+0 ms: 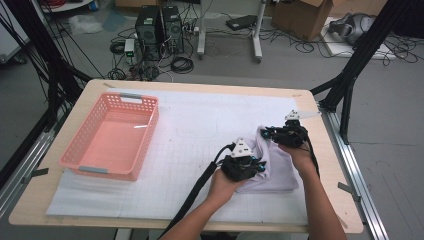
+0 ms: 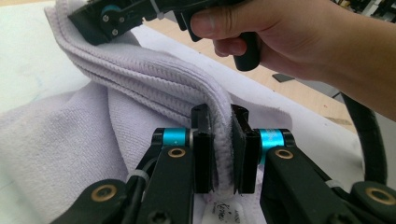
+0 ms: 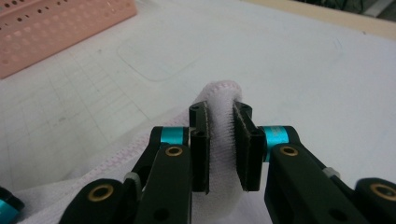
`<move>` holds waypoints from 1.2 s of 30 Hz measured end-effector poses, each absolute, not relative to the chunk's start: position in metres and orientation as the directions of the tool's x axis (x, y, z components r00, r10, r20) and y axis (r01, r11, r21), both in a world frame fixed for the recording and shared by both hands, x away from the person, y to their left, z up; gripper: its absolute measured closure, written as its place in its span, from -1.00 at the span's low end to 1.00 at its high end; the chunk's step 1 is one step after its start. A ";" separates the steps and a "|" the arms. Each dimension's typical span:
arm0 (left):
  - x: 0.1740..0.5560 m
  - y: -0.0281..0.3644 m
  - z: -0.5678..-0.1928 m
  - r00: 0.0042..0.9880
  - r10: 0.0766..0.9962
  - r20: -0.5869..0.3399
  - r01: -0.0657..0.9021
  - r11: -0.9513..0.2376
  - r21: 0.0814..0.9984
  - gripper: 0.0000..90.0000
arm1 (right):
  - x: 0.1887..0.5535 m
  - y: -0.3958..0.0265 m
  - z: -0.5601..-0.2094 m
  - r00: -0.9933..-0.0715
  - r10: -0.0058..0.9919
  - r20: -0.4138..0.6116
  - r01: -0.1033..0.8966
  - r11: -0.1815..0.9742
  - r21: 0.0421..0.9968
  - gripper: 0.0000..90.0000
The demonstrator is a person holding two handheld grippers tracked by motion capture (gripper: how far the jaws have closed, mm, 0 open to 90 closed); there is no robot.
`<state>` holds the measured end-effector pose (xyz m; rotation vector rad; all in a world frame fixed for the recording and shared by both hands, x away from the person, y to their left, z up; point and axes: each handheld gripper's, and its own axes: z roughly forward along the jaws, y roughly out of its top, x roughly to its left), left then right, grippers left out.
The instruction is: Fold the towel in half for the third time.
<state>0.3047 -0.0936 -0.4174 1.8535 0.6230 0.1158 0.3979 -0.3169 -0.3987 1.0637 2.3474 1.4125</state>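
A pale lilac towel [image 1: 277, 167] lies folded on the white mat at the table's right side. My left gripper [image 1: 256, 167] is shut on the towel's near folded edge [image 2: 223, 140], with the cloth pinched between its black pads. My right gripper [image 1: 267, 133] is shut on the far corner of the towel [image 3: 219, 100], and the fold bulges up above its jaws. The towel's lifted edge [image 2: 140, 70] runs from my left gripper's jaws up to the right gripper [image 2: 100, 21] held in a hand. Both hands stand close together over the towel.
A pink plastic basket [image 1: 112, 134] stands with nothing in it at the left of the mat, and its perforated wall [image 3: 56, 28] lies some way off. The gridded white mat [image 1: 200, 125] covers most of the wooden table [image 1: 327, 165]. Computers, cables and boxes sit on the floor beyond.
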 end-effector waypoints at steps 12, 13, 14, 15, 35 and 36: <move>0.305 -0.097 -0.419 0.839 0.499 -0.218 0.342 -0.171 0.924 -0.28 | 0.389 -0.345 -0.415 -0.669 0.728 0.149 0.503 0.296 0.812 0.69; 0.305 -0.092 -0.418 0.835 0.503 -0.223 0.344 -0.160 0.925 -0.31 | 0.388 -0.349 -0.417 -0.660 0.735 0.156 0.508 0.284 0.813 0.67; 0.305 -0.087 -0.418 0.832 0.511 -0.216 0.338 -0.159 0.928 -0.33 | 0.386 -0.352 -0.419 -0.655 0.739 0.158 0.506 0.274 0.818 0.63; 0.305 -0.082 -0.418 0.827 0.524 -0.201 0.330 -0.164 0.930 -0.35 | 0.384 -0.355 -0.419 -0.648 0.745 0.158 0.505 0.265 0.821 0.55; 0.310 0.026 -0.439 0.759 0.629 -0.166 0.346 -0.173 0.922 -0.37 | 0.309 -0.383 -0.407 -0.483 0.858 0.174 0.532 0.129 0.837 0.15; 0.311 0.031 -0.440 0.754 0.636 -0.164 0.346 -0.172 0.922 -0.37 | 0.303 -0.381 -0.408 -0.477 0.858 0.191 0.540 0.114 0.834 0.15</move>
